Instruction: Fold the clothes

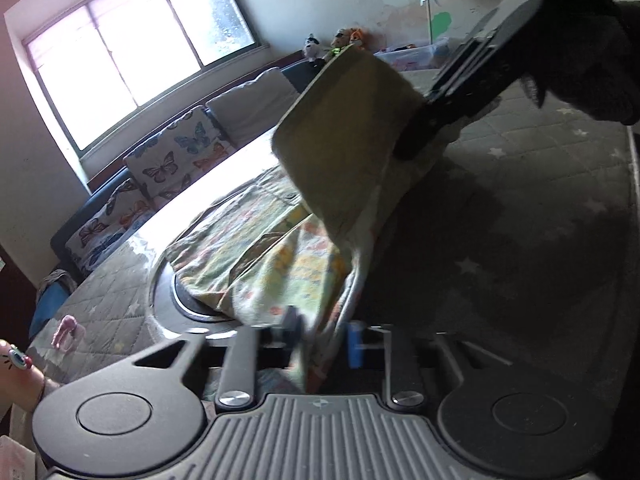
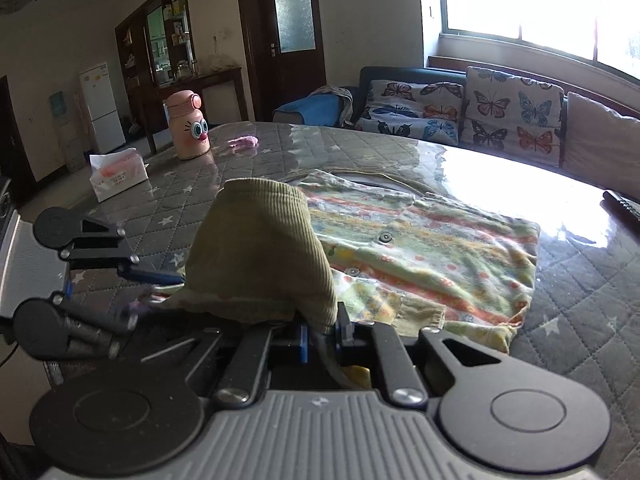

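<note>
A small cotton garment (image 2: 432, 248), striped in green, orange and yellow with snap buttons and an olive corduroy lining, lies on the grey quilted star-patterned table cover (image 2: 592, 280). The right gripper (image 2: 322, 334) and the left gripper (image 1: 320, 336) each pinch its lifted edge, the olive side folded up between them.

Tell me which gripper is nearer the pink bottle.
Left. The left gripper sits on the bottle's side of the garment, with bare table between them. The right gripper holds the olive cuff further from it.
</note>
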